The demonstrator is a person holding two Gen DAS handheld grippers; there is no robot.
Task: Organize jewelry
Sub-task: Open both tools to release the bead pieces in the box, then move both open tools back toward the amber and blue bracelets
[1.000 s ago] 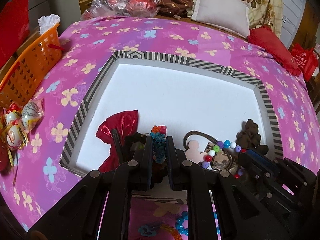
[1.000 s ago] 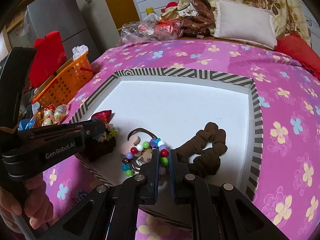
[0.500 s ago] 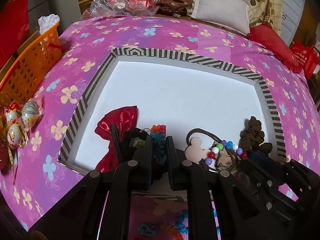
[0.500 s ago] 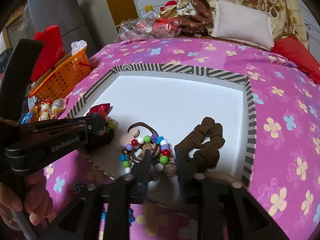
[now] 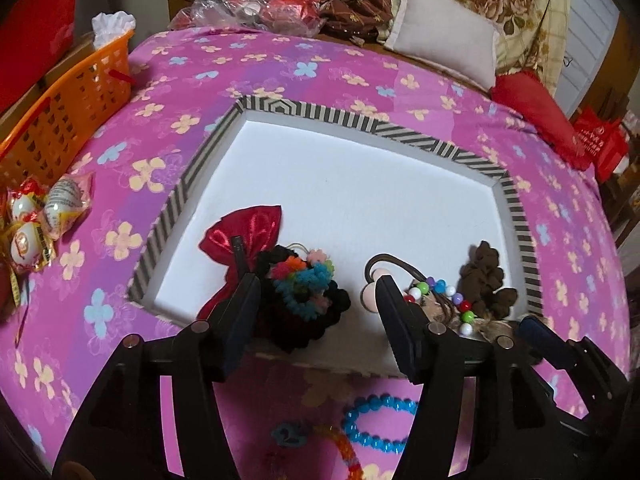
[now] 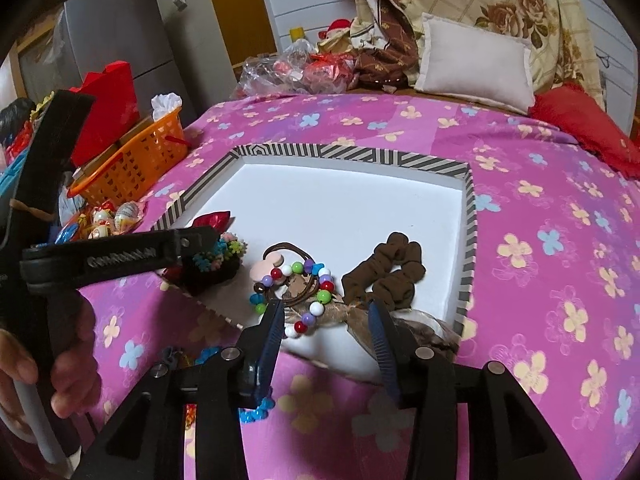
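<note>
A white tray [image 5: 360, 184] with a striped rim lies on the pink flowered cloth. In it lie a red bow [image 5: 240, 236], a colourful fuzzy hair tie on a black scrunchie [image 5: 304, 280], a multicoloured bead bracelet [image 6: 308, 288] on a brown hair band, and a brown scrunchie [image 6: 392, 272]. My left gripper [image 5: 316, 320] is open at the tray's near edge, its jaws either side of the fuzzy hair tie, not touching it. My right gripper [image 6: 326, 328] is open and empty over the bead bracelet. A blue bead bracelet [image 5: 376, 424] lies on the cloth below the tray.
An orange basket [image 5: 60, 120] stands at the left, with wrapped eggs [image 5: 36, 220] beside it. A white pillow [image 5: 444, 48], a red cushion [image 5: 536, 108] and plastic bags [image 5: 256, 4] lie at the back. More small jewelry pieces [image 5: 296, 436] lie near the blue bracelet.
Both grippers have opened. The left one let go of the fuzzy hair tie, which now lies on the black scrunchie; the right one let go of the bead bracelet and drew back a little.
</note>
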